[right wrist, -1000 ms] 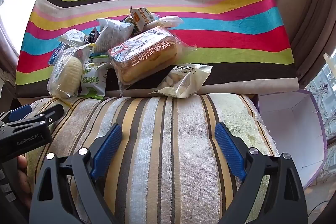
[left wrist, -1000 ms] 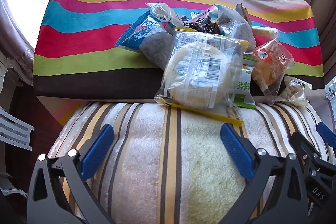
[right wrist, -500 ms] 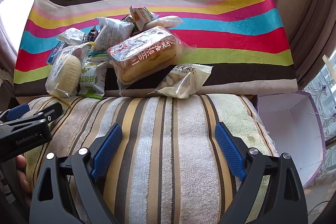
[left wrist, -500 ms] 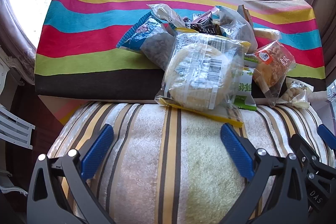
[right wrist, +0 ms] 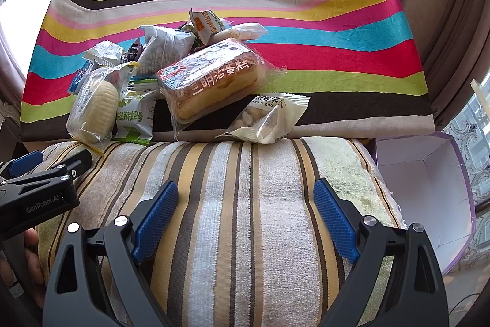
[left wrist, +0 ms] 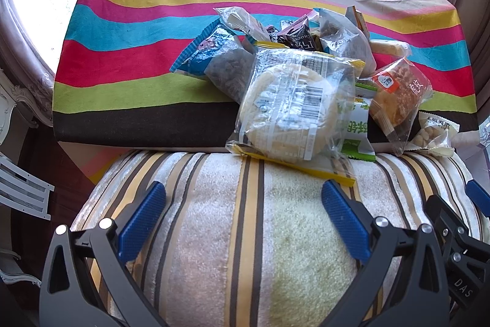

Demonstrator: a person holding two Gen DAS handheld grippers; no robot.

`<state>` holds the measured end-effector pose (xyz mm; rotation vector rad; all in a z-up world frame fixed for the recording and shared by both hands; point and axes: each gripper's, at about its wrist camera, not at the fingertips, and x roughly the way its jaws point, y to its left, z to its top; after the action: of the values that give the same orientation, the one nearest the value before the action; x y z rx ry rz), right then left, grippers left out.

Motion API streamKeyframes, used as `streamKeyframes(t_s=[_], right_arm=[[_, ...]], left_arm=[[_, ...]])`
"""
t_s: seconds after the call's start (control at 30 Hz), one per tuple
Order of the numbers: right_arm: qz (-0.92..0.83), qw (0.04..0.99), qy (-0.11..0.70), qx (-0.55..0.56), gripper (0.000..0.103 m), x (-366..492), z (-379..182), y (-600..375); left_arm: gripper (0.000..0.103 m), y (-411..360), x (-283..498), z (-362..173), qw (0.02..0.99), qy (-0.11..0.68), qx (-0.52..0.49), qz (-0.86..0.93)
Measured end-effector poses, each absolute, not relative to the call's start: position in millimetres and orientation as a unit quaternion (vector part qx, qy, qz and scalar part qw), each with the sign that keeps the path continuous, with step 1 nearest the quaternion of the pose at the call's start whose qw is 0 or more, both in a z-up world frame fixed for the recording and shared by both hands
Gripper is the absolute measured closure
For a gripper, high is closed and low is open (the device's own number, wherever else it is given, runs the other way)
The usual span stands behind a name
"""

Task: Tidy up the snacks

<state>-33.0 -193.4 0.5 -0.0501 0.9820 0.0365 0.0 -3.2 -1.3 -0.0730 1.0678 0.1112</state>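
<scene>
A heap of snack packets lies on a rainbow-striped cloth [left wrist: 128,57]. Nearest my left gripper [left wrist: 242,210] is a clear packet with a round pale cake [left wrist: 288,109]; it also shows in the right wrist view [right wrist: 98,106]. A sandwich cake loaf [right wrist: 211,85] and a white nut packet [right wrist: 266,118] lie ahead of my right gripper [right wrist: 246,207]. A green-white packet [right wrist: 134,118] sits between them. Both grippers are open and empty, hovering over a striped towel [right wrist: 245,173].
An open white box with purple edges [right wrist: 428,189] stands to the right of the towel. The left gripper's body [right wrist: 36,192] shows at the right wrist view's left edge. Curtains [right wrist: 453,20] hang on the right. White furniture [left wrist: 18,192] stands lower left.
Both views have shifted slightly; the packets have not moved and both grippers stay open.
</scene>
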Motion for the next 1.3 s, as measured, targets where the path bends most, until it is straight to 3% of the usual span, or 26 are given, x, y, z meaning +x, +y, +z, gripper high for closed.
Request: streamKeyframes(t_s=[1.3], right_arm=[[0.029, 0.875, 0.482, -0.016, 0.016, -29.8, 2.4, -196.1]], left_arm=[[0.002, -5.7, 0.4, -2.0, 0.86, 0.507, -0.041, 0.049]])
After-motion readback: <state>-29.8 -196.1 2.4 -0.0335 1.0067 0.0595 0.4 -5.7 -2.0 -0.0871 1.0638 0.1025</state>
